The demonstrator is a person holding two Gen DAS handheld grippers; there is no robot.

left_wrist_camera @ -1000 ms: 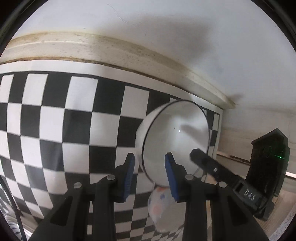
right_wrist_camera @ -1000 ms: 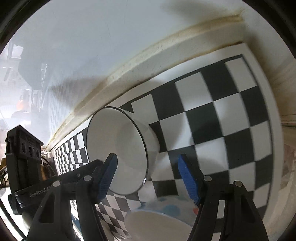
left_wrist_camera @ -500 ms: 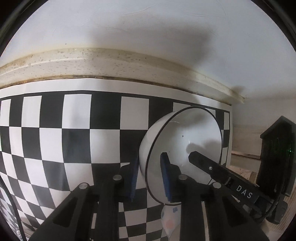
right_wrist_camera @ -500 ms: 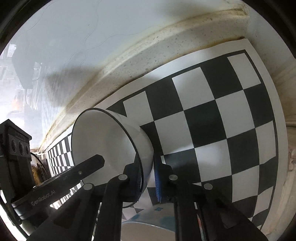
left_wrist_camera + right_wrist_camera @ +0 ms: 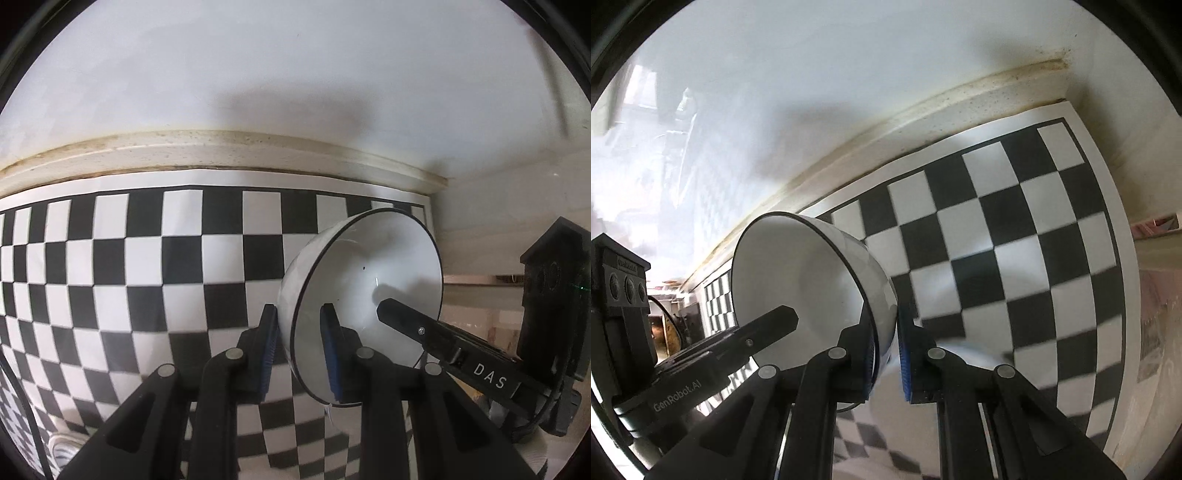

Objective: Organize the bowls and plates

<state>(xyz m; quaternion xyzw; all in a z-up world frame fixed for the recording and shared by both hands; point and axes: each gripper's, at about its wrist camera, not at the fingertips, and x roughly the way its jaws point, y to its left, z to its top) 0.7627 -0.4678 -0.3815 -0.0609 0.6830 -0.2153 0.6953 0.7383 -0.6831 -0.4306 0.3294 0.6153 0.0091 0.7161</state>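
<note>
Both the left gripper [image 5: 301, 350] and the right gripper [image 5: 888, 356] have their jaws clamped on opposite rim edges of an empty white bowl [image 5: 369, 288], tilted above the checkered tabletop [image 5: 129, 277].

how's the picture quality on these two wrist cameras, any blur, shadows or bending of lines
Left wrist view: sharp; fisheye bows the checkered mat and wall trim; soft shadow on the wall. Right wrist view: mat squares smear near the right tool, and a pale dish below the white bowl is blurred.
</note>
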